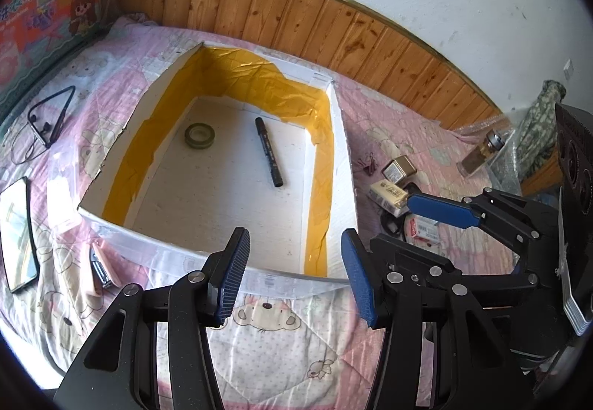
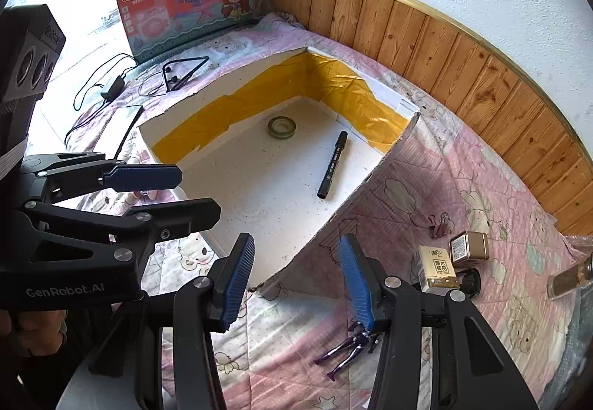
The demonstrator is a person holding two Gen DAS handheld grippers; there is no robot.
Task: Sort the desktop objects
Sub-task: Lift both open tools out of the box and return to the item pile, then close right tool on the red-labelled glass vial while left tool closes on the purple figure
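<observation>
A white cardboard box (image 1: 222, 258) lined with yellow tape lies on the pink quilt. A roll of tape (image 1: 200, 136) and a black marker (image 1: 269, 152) lie on the floor of the box. My left gripper (image 1: 296, 276) hangs open over the box's near wall, nothing between its fingers. My right gripper (image 2: 296, 280) is open and empty too, above the box's near right corner (image 2: 259, 286). A purple clip (image 2: 348, 350) lies on the quilt just under its right finger. To the right of the box lie a yellow pack (image 2: 435, 267), a gold tin (image 2: 469, 247) and binder clips (image 2: 441, 225).
A phone (image 1: 16, 236), a black neckband earphone (image 1: 48, 117) and a pink stapler-like item (image 1: 100, 269) lie left of the box. A toy carton (image 1: 48, 21) leans at the back left. A glass bottle (image 2: 570, 280) lies far right. Wood panelling (image 1: 333, 28) backs the bed.
</observation>
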